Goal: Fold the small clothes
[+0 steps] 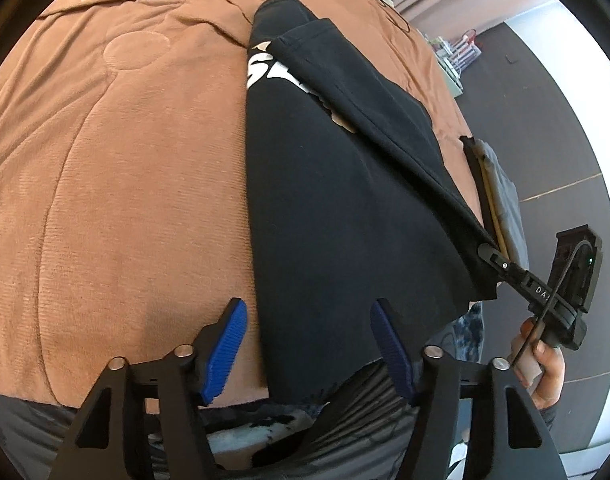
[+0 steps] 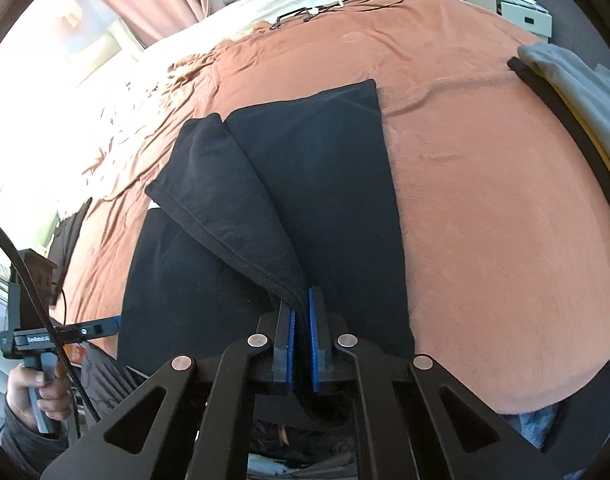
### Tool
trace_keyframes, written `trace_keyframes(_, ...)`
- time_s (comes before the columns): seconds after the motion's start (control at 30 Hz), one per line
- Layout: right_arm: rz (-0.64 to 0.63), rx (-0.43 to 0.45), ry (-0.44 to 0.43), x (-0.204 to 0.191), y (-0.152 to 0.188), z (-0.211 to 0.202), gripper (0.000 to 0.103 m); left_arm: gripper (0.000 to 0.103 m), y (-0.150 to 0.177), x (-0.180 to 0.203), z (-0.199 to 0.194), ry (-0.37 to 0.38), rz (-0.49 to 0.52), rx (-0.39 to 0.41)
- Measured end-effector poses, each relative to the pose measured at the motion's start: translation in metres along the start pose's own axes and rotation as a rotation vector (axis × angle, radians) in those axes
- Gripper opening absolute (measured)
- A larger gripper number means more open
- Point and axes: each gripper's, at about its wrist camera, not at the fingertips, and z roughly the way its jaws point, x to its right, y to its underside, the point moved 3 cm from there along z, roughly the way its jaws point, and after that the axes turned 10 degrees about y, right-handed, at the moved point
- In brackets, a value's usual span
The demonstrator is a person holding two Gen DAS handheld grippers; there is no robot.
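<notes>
A black T-shirt [image 1: 329,208] with a white print lies on a bed covered by a rust-orange blanket [image 1: 125,168], near the edge closest to the person. It is partly folded: one side panel is lifted and drawn across the body of the garment, hiding part of the print.

The right gripper [image 2: 301,300] has its blue-padded fingers pressed together on a bunched corner of the shirt's hem, holding that flap up off the bed so the cloth rises in a slack diagonal fold. In the left wrist view the same right gripper [image 1: 489,254] appears at the shirt's right edge, held in a hand [image 1: 543,364].

The left gripper [image 1: 309,344] hovers low over the near end of the shirt with its blue pads [image 1: 225,354] wide apart, gripping nothing. One pad sits over the blanket just beside the shirt's left edge, the other over the dark fabric.

The shirt looks light, soft and floppy, with no stiffness; it drapes and creases wherever it is unsupported, so a single pinch lets the rest sag. The blanket seems plush and likely to drag on the cloth. The best holds appear to be the stitched hem and the corners, where the layers are thicker
</notes>
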Motion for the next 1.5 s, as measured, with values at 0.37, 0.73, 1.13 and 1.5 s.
trace_keyframes(0.37, 0.078, -0.006, -0.038, 0.028, 0.017, -0.010, 0.002, 0.057, 0.000, 0.006, 0.004, -0.035, 0.027, 0.002)
trace_keyframes(0.73, 0.137, -0.020, -0.075, 0.038, 0.025, -0.006, 0.002, 0.020, -0.004, -0.005, 0.011, -0.072, 0.032, -0.026)
trace_keyframes(1.13, 0.150, -0.035, -0.056, 0.053, 0.035, -0.003, 0.002, 0.015, -0.008, -0.004, 0.002, -0.043, 0.019, -0.045)
trace_keyframes(1.5, -0.007, 0.063, 0.021, 0.024, 0.023, -0.041, 0.076, 0.037, -0.030, -0.002, -0.007, -0.045, 0.015, 0.042)
